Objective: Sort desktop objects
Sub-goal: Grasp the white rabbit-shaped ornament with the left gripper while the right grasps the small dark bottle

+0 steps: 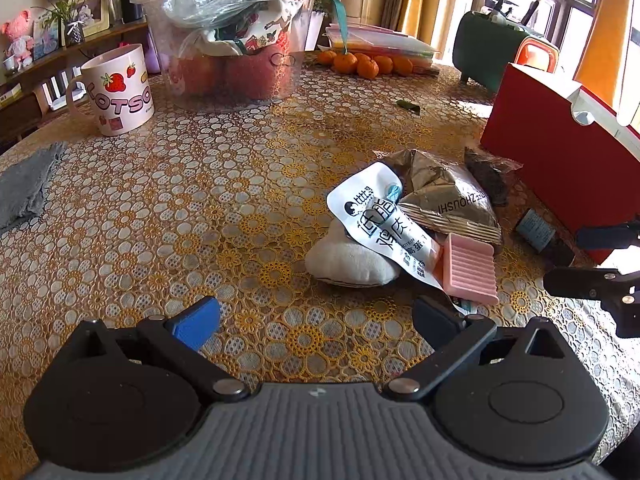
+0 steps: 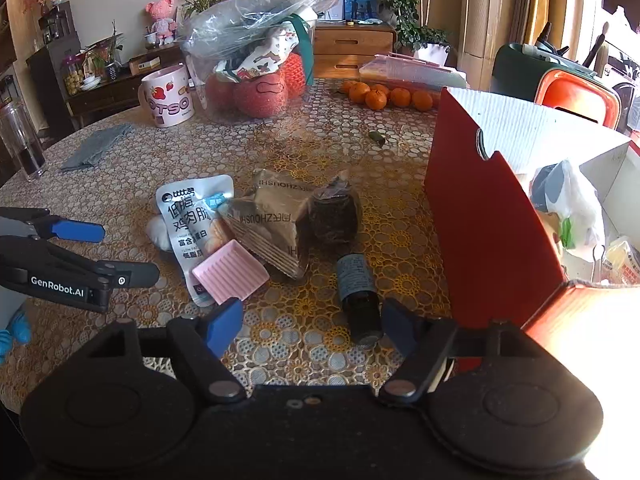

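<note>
Left claw [image 1: 316, 320] wide, holding nothing, low over the bench [image 1: 180, 208]; the pile lies just ahead and to its right: white pouch [image 1: 384, 220], pink tray [image 1: 472, 276] on the pouch's near end, brown packet [image 1: 452, 200] behind. Right claw [image 2: 312, 320] also wide and empty, a dark bottle [image 2: 358, 296] lying just inside its right finger. Red box [image 2: 492, 232] stands open at far right.

Strong daylight is entering through the window [image 1: 580, 8] at right, flanked by orange curtains [image 1: 596, 32]. A wooden dresser [image 2: 352, 50] is standing against the far wall, beside a potted plant [image 2: 404, 20]. A dark shelf unit [image 2: 56, 64] is occupying the left side.
</note>
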Motion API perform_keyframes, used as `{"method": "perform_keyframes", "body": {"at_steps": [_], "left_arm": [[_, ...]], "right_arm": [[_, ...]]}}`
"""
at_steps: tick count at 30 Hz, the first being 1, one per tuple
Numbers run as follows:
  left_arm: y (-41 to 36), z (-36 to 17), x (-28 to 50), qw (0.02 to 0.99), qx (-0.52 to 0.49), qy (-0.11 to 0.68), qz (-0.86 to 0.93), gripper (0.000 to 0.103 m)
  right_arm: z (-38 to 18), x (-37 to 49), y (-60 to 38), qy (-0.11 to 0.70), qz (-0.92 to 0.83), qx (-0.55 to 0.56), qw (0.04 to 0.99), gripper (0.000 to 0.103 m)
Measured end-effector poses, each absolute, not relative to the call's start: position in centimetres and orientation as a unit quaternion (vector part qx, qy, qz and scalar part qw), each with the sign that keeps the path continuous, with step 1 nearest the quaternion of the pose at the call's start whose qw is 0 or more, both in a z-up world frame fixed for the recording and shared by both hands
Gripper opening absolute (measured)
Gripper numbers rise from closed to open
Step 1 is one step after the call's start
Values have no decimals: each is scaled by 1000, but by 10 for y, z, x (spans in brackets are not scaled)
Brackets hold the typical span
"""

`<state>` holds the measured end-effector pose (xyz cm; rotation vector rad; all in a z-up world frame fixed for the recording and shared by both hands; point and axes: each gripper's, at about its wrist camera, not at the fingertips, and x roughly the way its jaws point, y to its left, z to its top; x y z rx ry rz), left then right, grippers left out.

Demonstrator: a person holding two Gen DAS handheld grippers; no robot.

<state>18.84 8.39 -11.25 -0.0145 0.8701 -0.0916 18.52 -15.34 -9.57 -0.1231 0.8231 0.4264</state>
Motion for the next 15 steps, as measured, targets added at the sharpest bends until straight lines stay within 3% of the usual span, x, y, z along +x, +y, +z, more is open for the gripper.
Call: {"method": "perform_keyframes", "body": {"at_steps": [8, 15], "left_arm": [[85, -119, 204, 906, -11, 421, -36, 102], [81, -120, 210, 908, -16, 418, -37, 102]], "right_arm": [[-109, 195, -150, 404, 199, -69, 890, 71], [-113, 195, -144, 395, 173, -79, 899, 60]]}}
